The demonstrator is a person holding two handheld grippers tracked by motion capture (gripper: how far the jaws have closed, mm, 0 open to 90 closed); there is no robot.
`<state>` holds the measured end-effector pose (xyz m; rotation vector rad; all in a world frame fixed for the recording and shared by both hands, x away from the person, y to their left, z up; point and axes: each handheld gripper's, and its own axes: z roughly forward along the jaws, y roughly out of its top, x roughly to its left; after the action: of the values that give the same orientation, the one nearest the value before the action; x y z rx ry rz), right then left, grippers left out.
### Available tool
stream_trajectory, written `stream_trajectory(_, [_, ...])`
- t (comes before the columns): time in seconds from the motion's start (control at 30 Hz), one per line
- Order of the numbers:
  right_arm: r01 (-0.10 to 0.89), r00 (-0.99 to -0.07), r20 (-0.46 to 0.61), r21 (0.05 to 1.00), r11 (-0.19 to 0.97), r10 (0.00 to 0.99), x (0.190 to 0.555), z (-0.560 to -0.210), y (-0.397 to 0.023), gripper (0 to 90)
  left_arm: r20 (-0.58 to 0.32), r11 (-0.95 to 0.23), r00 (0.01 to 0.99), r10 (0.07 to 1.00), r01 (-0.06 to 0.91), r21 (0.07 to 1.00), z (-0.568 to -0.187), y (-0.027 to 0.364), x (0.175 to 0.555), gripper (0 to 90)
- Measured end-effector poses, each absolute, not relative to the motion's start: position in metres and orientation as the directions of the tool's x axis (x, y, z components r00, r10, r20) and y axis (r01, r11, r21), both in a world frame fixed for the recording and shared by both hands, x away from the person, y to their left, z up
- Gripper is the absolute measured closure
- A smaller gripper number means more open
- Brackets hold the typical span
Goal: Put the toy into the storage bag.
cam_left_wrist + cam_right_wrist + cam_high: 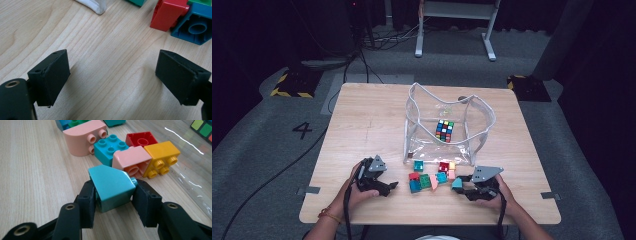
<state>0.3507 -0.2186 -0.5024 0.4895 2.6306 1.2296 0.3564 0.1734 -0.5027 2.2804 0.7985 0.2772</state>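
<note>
Table point(362, 125): light wood, near edge at 6 o'clock, both forearms enter there.
Clear bag point(472, 120): stands at 12 o'clock of the block pile, mouth up; cube puzzle point(444, 130) inside, seen through the plastic; its far faces hidden.
Left gripper point(391, 186): at 8 o'clock of table, held low and level, pointing toward 3 o'clock; jaws spread wide, bare wood between.
Right gripper point(113, 195): at 5 o'clock, low, pointing toward 9 o'clock; jaws pinch the teal sloped block point(111, 186), studs mostly hidden by pad.
Block pile point(432, 175): between grippers, approx. centre-front; pink, yellow, red, teal pcs touching; some cut off at frame top in right gripper view.
</note>
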Motion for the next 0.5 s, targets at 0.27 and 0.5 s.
stream_trajectory(0.27, [0.211,-0.922,-0.041,0.781,0.588,0.385,0.351,-0.497,-0.23,55.1,-0.029,-0.568,0.788,0.615,0.468,0.677,-0.503,0.173,0.356,12.2])
stream_trajectory(0.5, [0.241,-0.892,-0.039,0.802,0.547,0.45,0.354,-0.487,-0.255,55.1,-0.027,-0.569,0.788,0.615,0.467,0.677,-0.503,0.173,0.356,12.2])
